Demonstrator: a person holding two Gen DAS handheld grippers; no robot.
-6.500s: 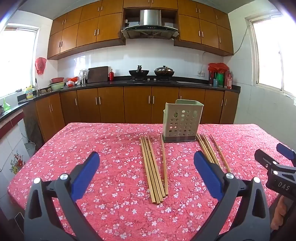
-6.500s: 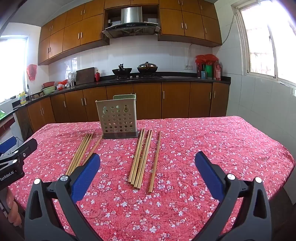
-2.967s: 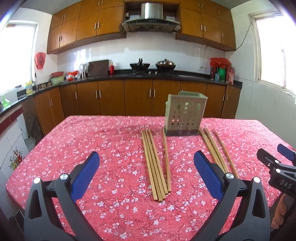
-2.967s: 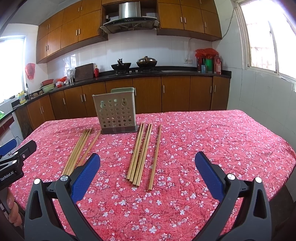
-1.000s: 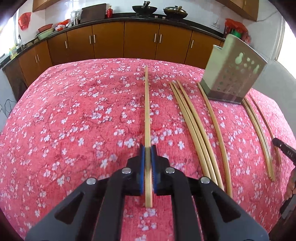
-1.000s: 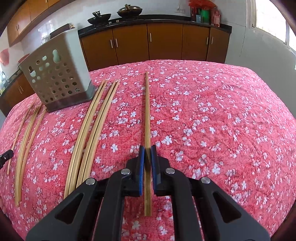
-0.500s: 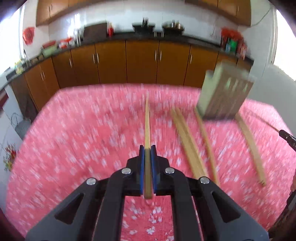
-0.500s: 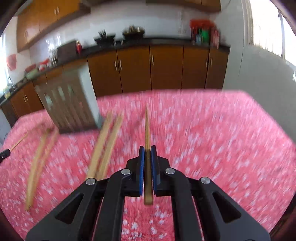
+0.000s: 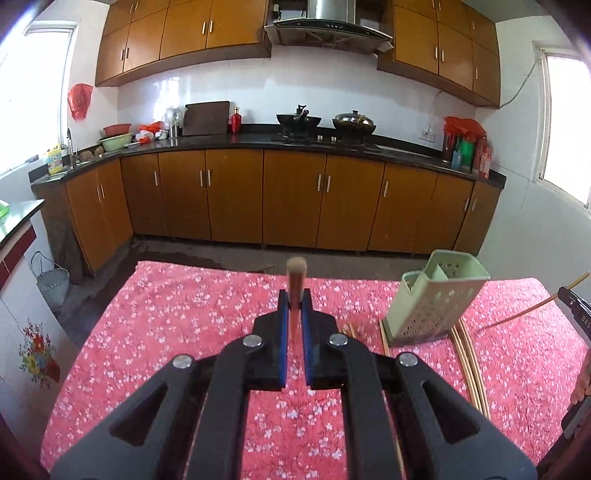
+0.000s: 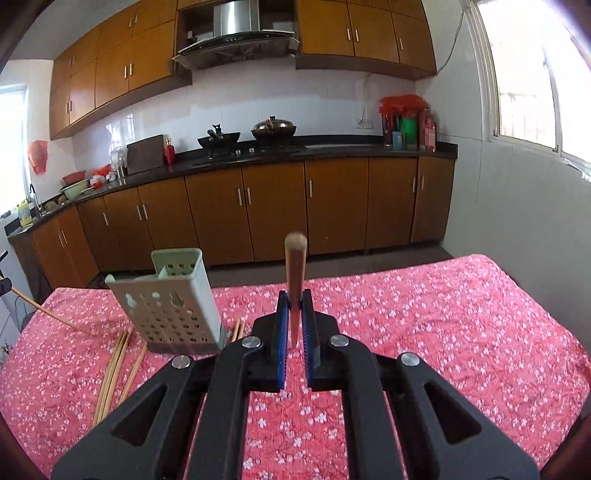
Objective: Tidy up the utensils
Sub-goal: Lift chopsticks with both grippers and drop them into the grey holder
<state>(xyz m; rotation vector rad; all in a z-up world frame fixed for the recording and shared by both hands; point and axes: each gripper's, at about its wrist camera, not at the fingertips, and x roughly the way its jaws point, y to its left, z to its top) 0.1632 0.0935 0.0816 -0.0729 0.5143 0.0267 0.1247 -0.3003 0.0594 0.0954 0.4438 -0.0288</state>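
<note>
Both tongs are up off the red flowered cloth (image 9: 177, 332) — left gripper (image 9: 294, 317) and right gripper (image 10: 294, 317) each pinching one chopstick (image 9: 296, 280) beside the green holder (image 9: 432, 306).

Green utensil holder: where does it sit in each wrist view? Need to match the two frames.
Left wrist: green utensil holder at right of centre, on the red floral tablecloth, loose chopsticks on both sides of it.
Right wrist: holder at left of centre, on the same cloth.
Shared landmark: the range hood above the stove.
</note>
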